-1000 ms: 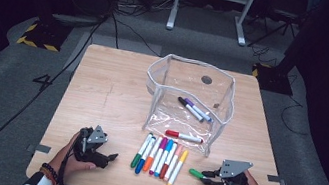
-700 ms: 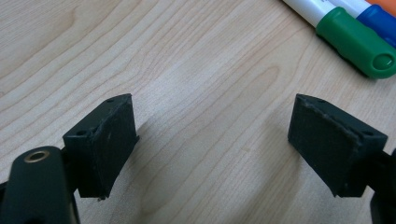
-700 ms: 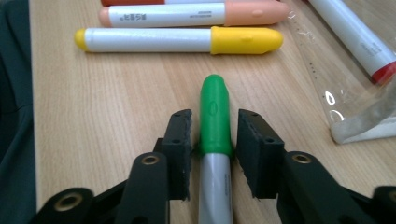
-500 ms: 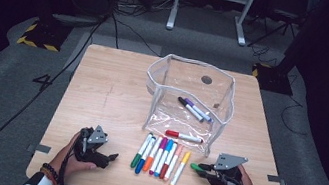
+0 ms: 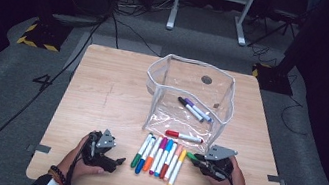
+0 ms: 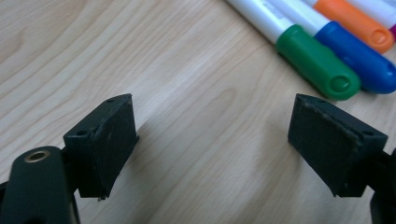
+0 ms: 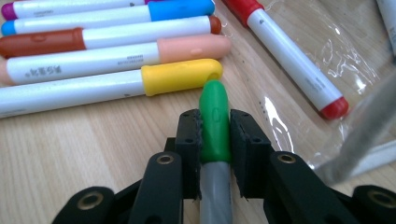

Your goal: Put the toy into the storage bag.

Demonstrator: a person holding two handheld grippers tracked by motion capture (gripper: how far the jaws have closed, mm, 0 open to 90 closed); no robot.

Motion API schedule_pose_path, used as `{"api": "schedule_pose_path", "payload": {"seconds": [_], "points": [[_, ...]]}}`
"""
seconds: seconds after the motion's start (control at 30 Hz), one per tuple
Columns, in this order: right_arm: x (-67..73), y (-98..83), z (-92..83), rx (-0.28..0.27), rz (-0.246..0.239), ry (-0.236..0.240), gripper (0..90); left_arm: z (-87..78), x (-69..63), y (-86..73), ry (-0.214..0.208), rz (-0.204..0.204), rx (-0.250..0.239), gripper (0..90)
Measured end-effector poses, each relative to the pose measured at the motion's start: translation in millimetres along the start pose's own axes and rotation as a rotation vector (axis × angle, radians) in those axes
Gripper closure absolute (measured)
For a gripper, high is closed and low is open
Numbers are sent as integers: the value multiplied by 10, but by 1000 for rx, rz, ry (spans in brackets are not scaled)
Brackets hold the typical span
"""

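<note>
Since a second ago, the right gripper [image 5: 198, 160] has slid left toward the marker row [image 5: 159, 156], its jaws just closing onto the green-capped marker [image 7: 215, 122], now clamped and poised just above the worktop [image 5: 101, 92]. Next, I judge, comes the clear pouch [image 5: 191, 97]. Beside the row, the left gripper [image 6: 212, 140] rests, jaws wide, holding nothing.

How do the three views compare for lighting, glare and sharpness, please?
High view: the table is lit, its surroundings dark, the picture slightly soft. Left gripper view: sharp wood grain, soft shadows under the open jaws. Right gripper view: the clamped green marker is crisp, glare on the clear plastic pouch, a blurred edge at right.
</note>
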State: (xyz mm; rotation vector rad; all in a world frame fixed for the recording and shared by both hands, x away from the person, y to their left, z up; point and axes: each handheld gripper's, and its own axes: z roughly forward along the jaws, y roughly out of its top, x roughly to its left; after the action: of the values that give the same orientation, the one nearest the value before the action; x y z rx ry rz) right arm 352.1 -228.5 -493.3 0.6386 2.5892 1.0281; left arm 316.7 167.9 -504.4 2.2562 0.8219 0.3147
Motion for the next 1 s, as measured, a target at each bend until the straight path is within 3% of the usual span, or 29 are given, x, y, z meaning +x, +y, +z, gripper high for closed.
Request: {"api": "schedule_pose_path", "payload": {"seconds": [0.27, 0.63, 1.0], "points": [[45, 137, 121, 10, -5, -35, 747, 70, -105, 71, -7, 5, -1, 156], [78, 279, 264, 4, -18, -30, 747, 162, -205, 169, -5, 7, 0, 156], [11, 233, 133, 12, -15, -25, 748, 166, -210, 173, -20, 17, 1, 156]]}}
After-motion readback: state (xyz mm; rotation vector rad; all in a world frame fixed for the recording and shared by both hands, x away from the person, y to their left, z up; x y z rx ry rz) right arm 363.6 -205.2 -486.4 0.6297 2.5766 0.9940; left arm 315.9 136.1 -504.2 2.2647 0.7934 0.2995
